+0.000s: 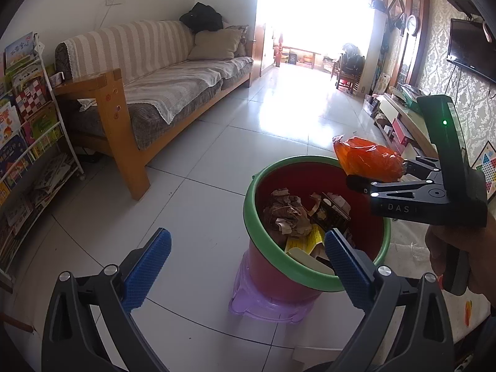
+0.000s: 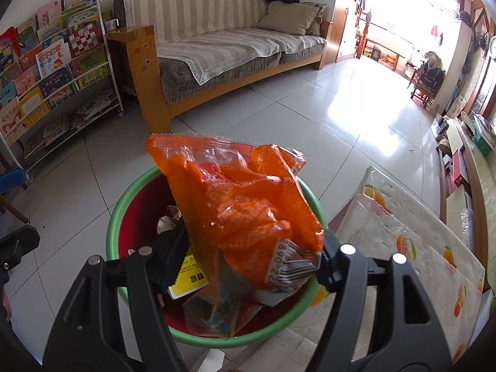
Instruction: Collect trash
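The right gripper [image 2: 248, 266] has its jaws clenched on one crumpled orange snack bag [image 2: 245, 204], with a clear wrapper hanging below it, held just above the rim of the single red bin with a green rim [image 2: 114, 217]. The bin stands on one purple stool [image 1: 248, 300] on the tiled floor [image 1: 192, 161], just beside a surface covered in a fruit-print cloth [image 2: 412, 248]. To do this step well, the bag should probably be carried further over the middle of the opening before the jaws let go, since it is light and could catch on the rim or drift to the floor. The left gripper [image 1: 248, 257] hangs near the bin's near edge with its jaws released wide and nothing between them. Inside the bin lie several pieces already: crumpled brown paper [image 1: 286, 214], a dark carton [image 1: 328, 214] and a yellow packet [image 1: 305, 240].
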Demonstrator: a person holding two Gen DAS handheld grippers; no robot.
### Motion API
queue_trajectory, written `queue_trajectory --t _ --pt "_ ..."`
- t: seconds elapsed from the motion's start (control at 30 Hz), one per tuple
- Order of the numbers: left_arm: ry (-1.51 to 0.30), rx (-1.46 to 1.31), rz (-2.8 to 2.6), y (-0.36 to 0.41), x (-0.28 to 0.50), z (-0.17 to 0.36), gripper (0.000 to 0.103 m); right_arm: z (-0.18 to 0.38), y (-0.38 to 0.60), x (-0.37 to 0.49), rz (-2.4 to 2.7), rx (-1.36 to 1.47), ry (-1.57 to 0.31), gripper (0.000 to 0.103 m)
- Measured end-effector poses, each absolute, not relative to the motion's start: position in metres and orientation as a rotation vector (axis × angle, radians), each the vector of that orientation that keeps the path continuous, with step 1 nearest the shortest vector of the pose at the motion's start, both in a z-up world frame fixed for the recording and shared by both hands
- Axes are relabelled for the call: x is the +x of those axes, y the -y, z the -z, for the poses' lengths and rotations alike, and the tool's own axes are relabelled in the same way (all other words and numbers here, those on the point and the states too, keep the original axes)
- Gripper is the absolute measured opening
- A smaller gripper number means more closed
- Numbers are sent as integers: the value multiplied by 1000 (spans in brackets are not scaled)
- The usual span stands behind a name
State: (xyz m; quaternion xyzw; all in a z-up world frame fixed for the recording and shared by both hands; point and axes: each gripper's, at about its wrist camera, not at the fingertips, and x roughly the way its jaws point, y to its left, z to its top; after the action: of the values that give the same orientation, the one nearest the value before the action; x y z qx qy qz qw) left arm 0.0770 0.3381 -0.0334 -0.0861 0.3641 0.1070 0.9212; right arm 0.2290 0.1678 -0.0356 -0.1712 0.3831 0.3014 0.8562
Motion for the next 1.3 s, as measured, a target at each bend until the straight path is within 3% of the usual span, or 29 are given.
queue_trajectory --t 0.1,0.17,0.23,0.33,0.83,1.3 --pt "-751 -173 -217 -338 74 34 95 41 -173 230 -629 -374 -813 70" --pt "-750 -170 -211 -337 74 33 95 43 -175 231 -614 -384 -816 76" --pt "-748 -166 -210 -334 75 31 95 42 -175 232 -609 -375 -815 90" --pt "-744 -172 -211 -331 76 30 95 39 -173 230 -594 -378 -804 98" --pt "-737 -116 -173 -284 85 10 95 10 -128 211 -568 -319 -768 98" --pt "-694 -24 26 -123 94 -26 95 -46 40 144 -365 -172 -720 98"
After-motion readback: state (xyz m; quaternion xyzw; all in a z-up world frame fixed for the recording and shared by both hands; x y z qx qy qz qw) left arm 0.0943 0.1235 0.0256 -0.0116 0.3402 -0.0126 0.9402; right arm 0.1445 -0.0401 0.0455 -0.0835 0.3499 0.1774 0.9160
